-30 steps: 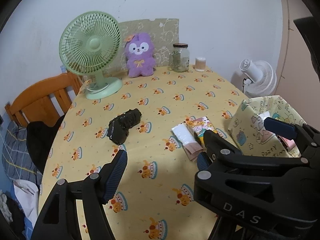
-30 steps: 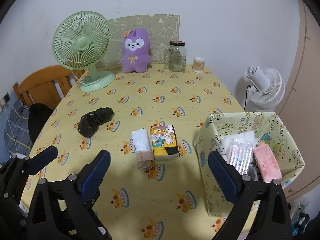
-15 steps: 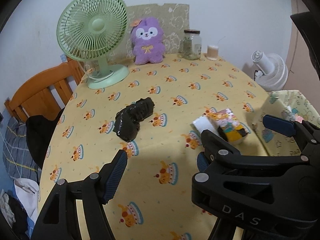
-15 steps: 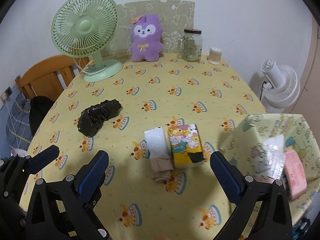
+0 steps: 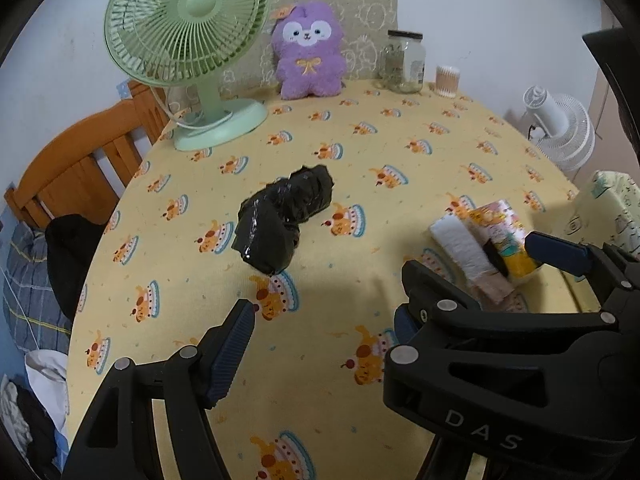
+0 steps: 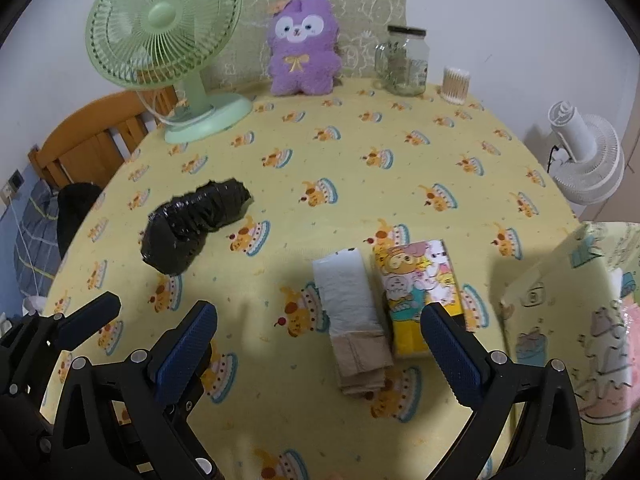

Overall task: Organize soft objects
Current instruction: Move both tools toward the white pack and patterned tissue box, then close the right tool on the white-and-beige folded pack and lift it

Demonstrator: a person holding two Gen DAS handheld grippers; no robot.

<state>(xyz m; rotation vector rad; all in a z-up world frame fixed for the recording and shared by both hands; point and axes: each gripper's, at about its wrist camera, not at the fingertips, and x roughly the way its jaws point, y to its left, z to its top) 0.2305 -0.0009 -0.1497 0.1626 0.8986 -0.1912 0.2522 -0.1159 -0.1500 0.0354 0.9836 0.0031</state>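
Note:
A crumpled black bag roll (image 5: 286, 220) lies mid-table; it also shows in the right wrist view (image 6: 196, 224). A white and beige folded roll (image 6: 354, 312) and a cartoon-print tissue pack (image 6: 418, 288) lie side by side, also in the left wrist view (image 5: 498, 236). A printed fabric bin (image 6: 576, 320) stands at the right. My left gripper (image 5: 320, 332) is open and empty, short of the black roll. My right gripper (image 6: 320, 340) is open and empty, just short of the white roll. The other gripper's fingers (image 5: 560, 248) show in the left wrist view.
A green desk fan (image 6: 164, 48), purple plush (image 6: 302, 46), glass jar (image 6: 406, 62) and cotton swab cup (image 6: 456, 84) stand along the far edge. A wooden chair (image 5: 80, 164) is at the left, a white floor fan (image 6: 588, 160) at the right.
Both grippers have moved forward over the table and lower; the black roll and the tissue items appear nearer and larger. The bin has slid toward the right edge of view.

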